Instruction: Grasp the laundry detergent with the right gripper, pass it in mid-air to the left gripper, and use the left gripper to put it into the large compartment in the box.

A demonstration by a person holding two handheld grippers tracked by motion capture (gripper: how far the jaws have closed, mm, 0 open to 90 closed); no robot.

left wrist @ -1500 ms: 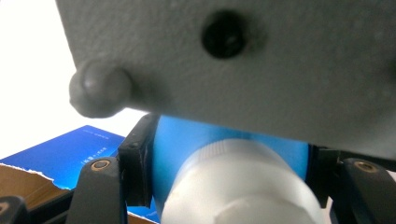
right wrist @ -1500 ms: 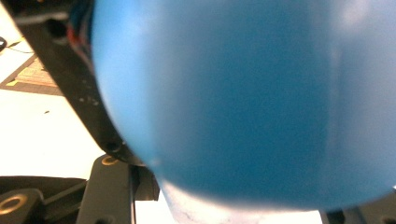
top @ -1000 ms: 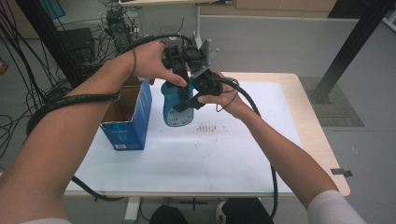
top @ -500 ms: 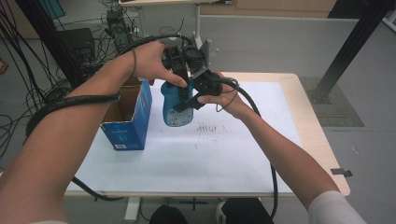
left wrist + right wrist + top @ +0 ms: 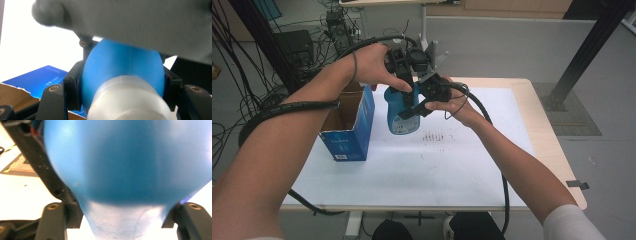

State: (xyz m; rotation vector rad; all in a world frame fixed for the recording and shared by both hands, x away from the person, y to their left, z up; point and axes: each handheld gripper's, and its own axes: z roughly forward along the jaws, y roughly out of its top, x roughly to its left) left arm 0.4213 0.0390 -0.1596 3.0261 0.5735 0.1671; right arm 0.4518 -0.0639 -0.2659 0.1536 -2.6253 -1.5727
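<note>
Nothing could be read with any certainty. The blue box (image 5: 348, 131) carried a small white mark low on its front face in the high view, and a thin line of pale print ran across its blue flap in the left gripper view, but both were too small and soft to make out. The blue bottle (image 5: 401, 112) bore a pale label near its base, its wording blurred. Faint dark marks (image 5: 435, 137) sat on the white table cover (image 5: 422, 170), illegible.

open blue box (image 5: 348, 125) blocks table's (image 5: 492, 180) left side, blue bottle (image 5: 402, 115) mid-air beside it, right & front free
</note>
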